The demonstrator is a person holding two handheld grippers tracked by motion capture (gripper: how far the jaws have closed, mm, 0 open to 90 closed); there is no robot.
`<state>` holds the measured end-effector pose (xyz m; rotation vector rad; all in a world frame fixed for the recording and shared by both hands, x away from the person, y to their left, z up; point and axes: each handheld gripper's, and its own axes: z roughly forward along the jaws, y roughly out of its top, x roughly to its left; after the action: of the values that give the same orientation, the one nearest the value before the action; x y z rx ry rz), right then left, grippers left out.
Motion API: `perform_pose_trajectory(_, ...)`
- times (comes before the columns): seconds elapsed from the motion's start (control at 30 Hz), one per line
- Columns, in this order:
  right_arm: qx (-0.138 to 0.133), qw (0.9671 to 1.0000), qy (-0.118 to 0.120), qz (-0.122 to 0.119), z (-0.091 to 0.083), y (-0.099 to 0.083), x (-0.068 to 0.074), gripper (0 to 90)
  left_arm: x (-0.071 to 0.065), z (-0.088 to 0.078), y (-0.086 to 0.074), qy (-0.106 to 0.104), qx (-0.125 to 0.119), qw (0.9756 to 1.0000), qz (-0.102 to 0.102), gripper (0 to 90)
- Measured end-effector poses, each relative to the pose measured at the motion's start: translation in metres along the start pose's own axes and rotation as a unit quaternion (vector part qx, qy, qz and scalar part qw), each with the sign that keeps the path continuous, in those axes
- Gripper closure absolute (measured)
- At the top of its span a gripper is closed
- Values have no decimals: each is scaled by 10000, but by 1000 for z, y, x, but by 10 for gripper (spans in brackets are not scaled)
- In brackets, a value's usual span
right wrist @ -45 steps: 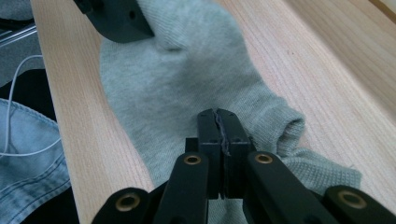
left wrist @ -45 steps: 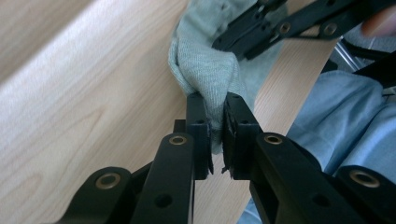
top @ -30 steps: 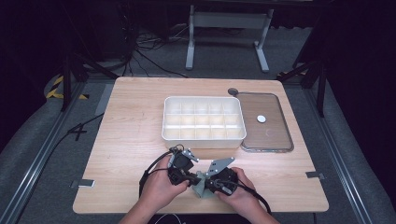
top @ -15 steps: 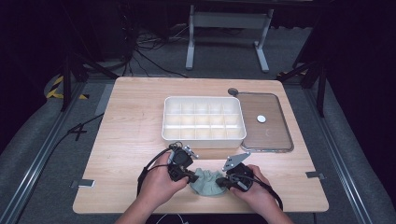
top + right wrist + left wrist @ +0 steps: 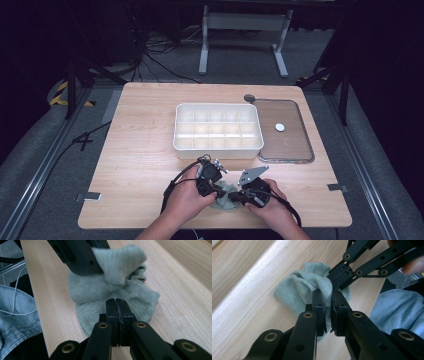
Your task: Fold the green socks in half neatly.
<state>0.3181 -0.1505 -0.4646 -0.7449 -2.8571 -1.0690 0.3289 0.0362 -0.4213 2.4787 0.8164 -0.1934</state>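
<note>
Near edge of table (image 5: 140, 150), centre: both grippers meet over one pale grey-green sock (image 5: 226, 198).
sock: crumpled on the wood, bunched up in the middle between the two grippers; in the left gripper view (image 5: 308, 291) a fold of it is lifted off the table, the rest lies flat.
left gripper (image 5: 327, 295): jaws pinch a raised fold of the sock, knit visible in the narrow gap between them; held in the person's left hand (image 5: 186, 199).
right gripper (image 5: 117, 302): jaws pressed together with a thin edge of the sock (image 5: 112, 290) caught in the seam; held in the person's right hand (image 5: 267, 207), grey plate on top.
cross view: the left gripper shows at top of the right gripper view, sock cloth draped against it; the right gripper enters the left gripper view from upper right, tips touching the same bunch.
organiser tray (image 5: 218, 129): white, divided into compartments, mid-table, well apart from the sock; contents of the cells too small to tell.
lid (image 5: 285, 132): clear, lies flat just beside the tray on its right, a small white disc (image 5: 280, 127) on it.
lap: blue denim (image 5: 397, 307) past the table edge in both gripper views.
</note>
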Motion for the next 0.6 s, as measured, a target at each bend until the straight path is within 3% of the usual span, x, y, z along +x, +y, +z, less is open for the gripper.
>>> perform_pose_trajectory(0.1,-8,10000,-85,-52,-4,0,1,896,-3,1,-1,-112,-107,9998,87,809)
perform_pose_trajectory(0.17,-143,9998,-109,-27,-15,2,-1,886,-3,-4,-4,-439,-376,9981,202,663)
perform_pose_trajectory(0.2,-222,9996,-165,0,-24,2,-2,881,-2,-8,-5,-506,-427,9974,268,611)
perform_pose_trajectory(0.3,-453,9985,-309,70,-44,2,-9,878,5,-23,-11,-706,-650,9952,201,650)
perform_pose_trajectory(0.37,-558,9975,-414,142,-56,2,-13,879,11,-30,-14,-609,-633,9960,160,693)
perform_pose_trajectory(0.47,-623,9967,-458,246,-65,1,-19,889,14,-29,-18,-294,-349,9989,111,760)
perform_pose_trajectory(0.53,-513,9975,-388,308,-64,1,-21,895,11,-22,-19,-177,-162,9995,189,811)
perform_pose_trajectory(0.6,-285,9986,-268,344,-58,1,-21,897,8,-14,-18,-195,-38,9994,293,831)
